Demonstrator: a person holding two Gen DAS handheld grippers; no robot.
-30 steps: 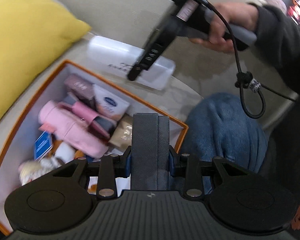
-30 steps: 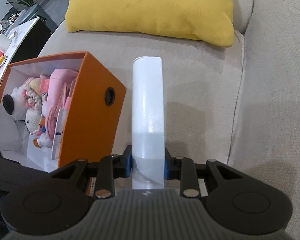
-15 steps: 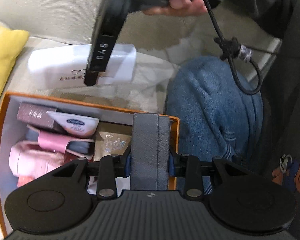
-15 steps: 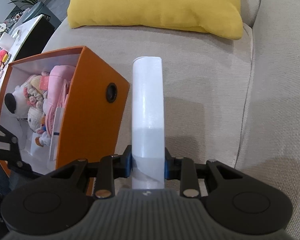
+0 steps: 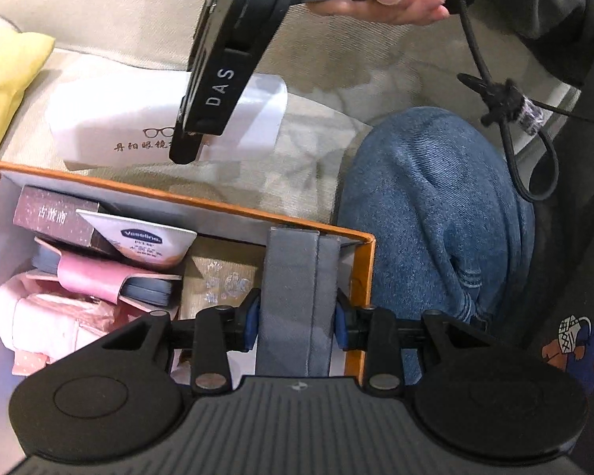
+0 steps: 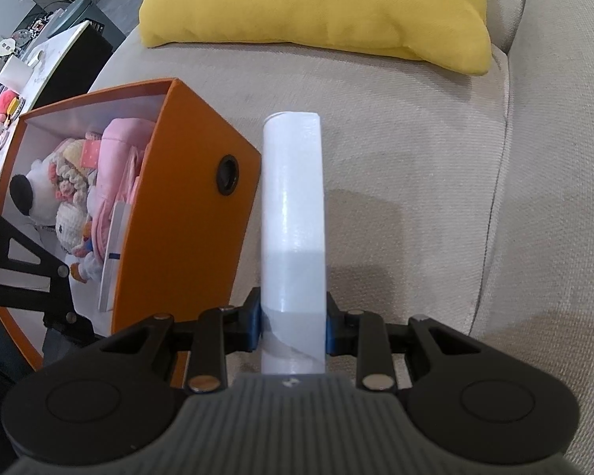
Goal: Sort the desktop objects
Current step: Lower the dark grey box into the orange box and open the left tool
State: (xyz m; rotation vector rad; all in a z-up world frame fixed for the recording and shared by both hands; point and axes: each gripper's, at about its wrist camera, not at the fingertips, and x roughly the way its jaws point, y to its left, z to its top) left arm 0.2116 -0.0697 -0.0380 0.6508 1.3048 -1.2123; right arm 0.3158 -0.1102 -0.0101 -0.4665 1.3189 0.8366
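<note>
My left gripper [image 5: 297, 318] points down into the near right corner of the orange box [image 5: 178, 198]. A grey fabric case [image 5: 293, 285] stands on end between its jaws, which are opening; the blue pads still touch its sides. My right gripper [image 6: 293, 324] is shut on a white glasses case [image 6: 293, 206] with its end on the beige sofa, just outside the orange box's [image 6: 186, 206] wall. The left wrist view shows that white case [image 5: 111, 118], with printed glasses and writing, under the black right gripper [image 5: 186, 146], held by a hand [image 5: 396, 4].
The box holds a Vaseline tube [image 5: 142, 241], a brown carton [image 5: 55, 217], pink pouches [image 5: 91, 281] and plush toys [image 6: 51, 198]. A yellow pillow [image 6: 316, 4] lies at the sofa's back. A knee in jeans [image 5: 435, 217] is right of the box. A cable [image 5: 495, 99] hangs nearby.
My left gripper has rolled and sunk with the grey case toward the box's corner, so the box looks closer. The right gripper and white case have stayed put.
</note>
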